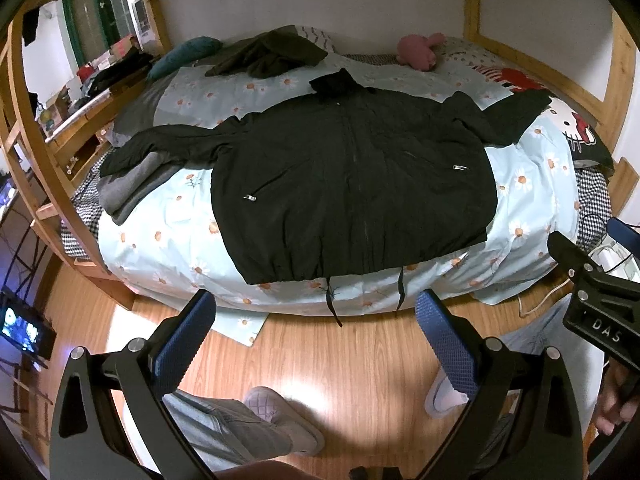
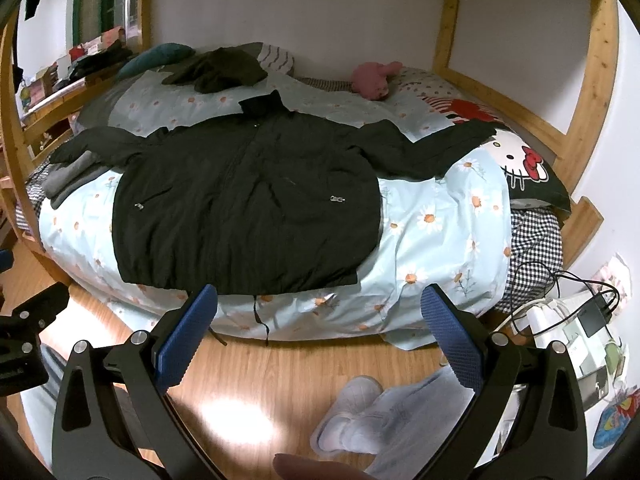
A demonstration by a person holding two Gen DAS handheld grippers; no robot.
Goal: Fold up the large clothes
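Black jacket [image 1: 352, 184] flat on the bed [image 1: 168, 240], both my fingers' pairs spread, empty.
Only my right view shows the charger cables [image 2: 560, 300].

- The left wrist view looks from above the wooden floor [image 1: 360, 360] toward the bed's [image 1: 168, 248] long front edge, standing back.
- The right wrist view faces likewise, from further right.
- Both share the whole bed and the jacket [image 1: 352, 184] lying on it.
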